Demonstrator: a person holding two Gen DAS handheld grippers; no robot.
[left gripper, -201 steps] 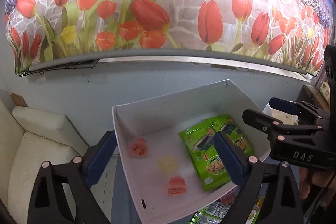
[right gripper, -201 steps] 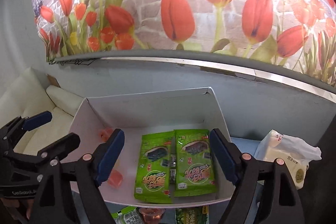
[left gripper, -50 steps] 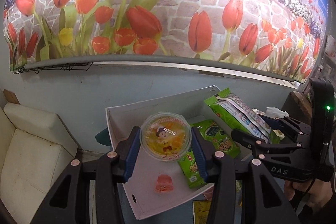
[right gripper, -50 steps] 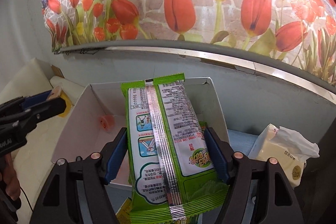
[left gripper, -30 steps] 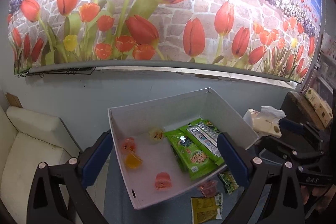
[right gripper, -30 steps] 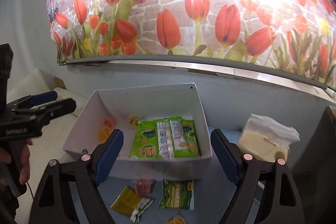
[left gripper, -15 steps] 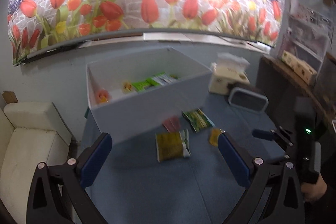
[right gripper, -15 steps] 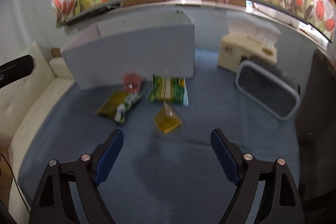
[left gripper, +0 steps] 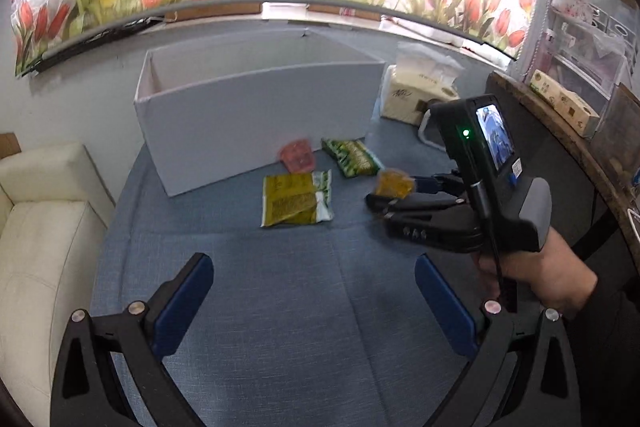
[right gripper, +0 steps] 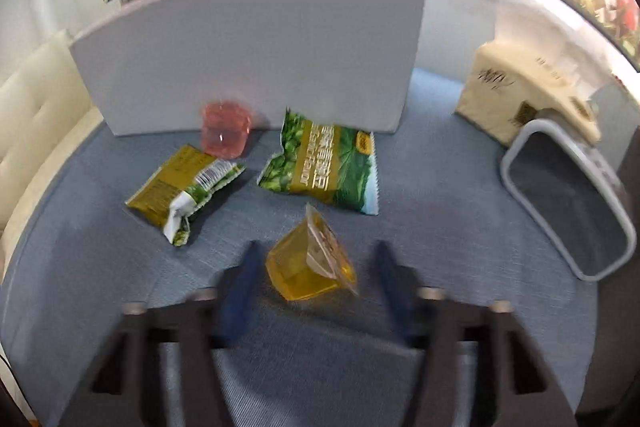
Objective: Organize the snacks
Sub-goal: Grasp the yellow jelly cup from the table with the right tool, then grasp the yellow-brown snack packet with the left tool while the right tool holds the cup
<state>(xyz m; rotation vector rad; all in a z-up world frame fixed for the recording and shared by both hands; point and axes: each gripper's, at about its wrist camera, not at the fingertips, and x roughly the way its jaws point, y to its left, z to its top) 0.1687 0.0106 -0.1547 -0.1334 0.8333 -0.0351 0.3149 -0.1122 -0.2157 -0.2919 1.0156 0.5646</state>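
A white box [left gripper: 256, 115] stands at the back of the blue table; it also shows in the right wrist view [right gripper: 256, 51]. In front of it lie a pink jelly cup [right gripper: 226, 133], an olive-yellow snack packet [right gripper: 180, 189], a green snack packet [right gripper: 326, 167] and a tipped orange jelly cup [right gripper: 310, 265]. My right gripper [right gripper: 316, 285] is open with its blurred fingers on either side of the orange cup. In the left wrist view it [left gripper: 380, 197] sits low by that cup [left gripper: 394, 183]. My left gripper [left gripper: 316, 299] is open and empty above bare table.
A tissue pack [right gripper: 528, 91] and a grey-rimmed device [right gripper: 568, 203] lie at the right. A cream sofa [left gripper: 36, 227] is to the left of the table. A dark wooden shelf [left gripper: 560, 131] with boxes runs along the right.
Both grippers dropped their snacks in the box, opened and pulled back from it. Since half a second ago my right gripper has come down and forward around the orange jelly cup.
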